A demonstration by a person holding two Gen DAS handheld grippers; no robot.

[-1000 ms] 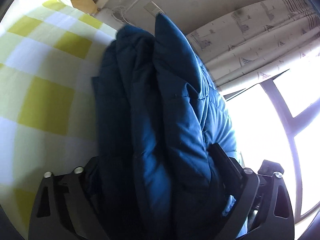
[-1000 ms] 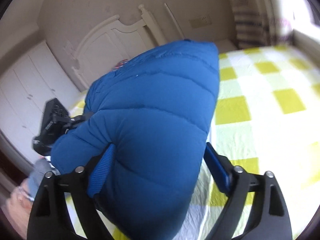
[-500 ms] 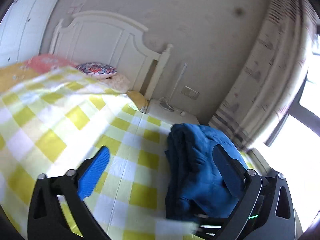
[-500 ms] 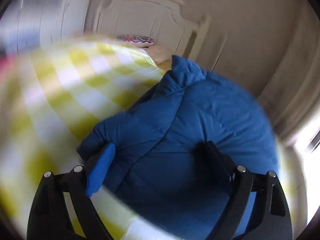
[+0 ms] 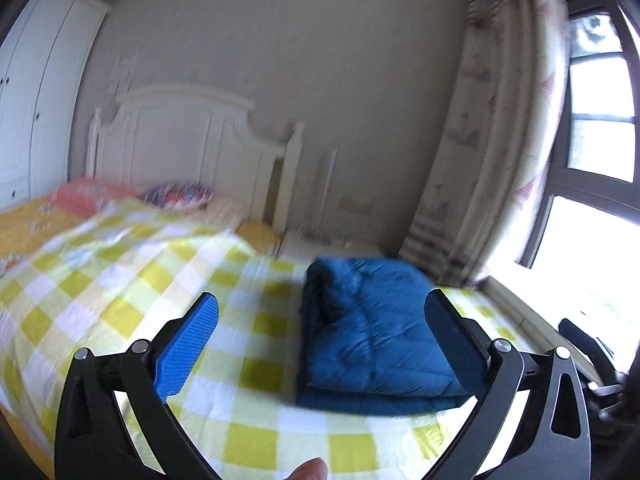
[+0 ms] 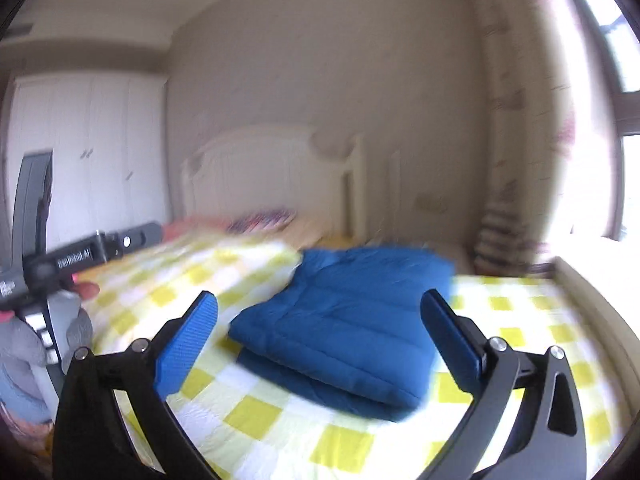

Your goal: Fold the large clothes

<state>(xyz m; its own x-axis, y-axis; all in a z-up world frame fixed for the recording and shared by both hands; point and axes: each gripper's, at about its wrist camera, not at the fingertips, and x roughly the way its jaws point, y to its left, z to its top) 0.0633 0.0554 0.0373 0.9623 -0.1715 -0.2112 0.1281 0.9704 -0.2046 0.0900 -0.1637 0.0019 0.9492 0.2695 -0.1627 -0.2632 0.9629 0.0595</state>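
Note:
A blue puffer jacket (image 5: 368,332) lies folded into a thick rectangle on the yellow-and-white checked bed cover (image 5: 120,300). It also shows in the right wrist view (image 6: 352,328). My left gripper (image 5: 320,344) is open and empty, held back above the bed with the jacket ahead and to its right. My right gripper (image 6: 320,340) is open and empty, pulled back from the jacket, which lies ahead between its fingers. Both views are motion-blurred.
A white headboard (image 5: 188,140) and pillows (image 5: 176,194) are at the far end of the bed. A white wardrobe (image 5: 36,92) stands left; a curtain (image 5: 500,140) and window (image 5: 600,140) are right. The left gripper's body (image 6: 60,260) shows at the left.
Both grippers have let go of the jacket and pulled back and up. The jacket, held up a second ago, now lies folded on the bed.

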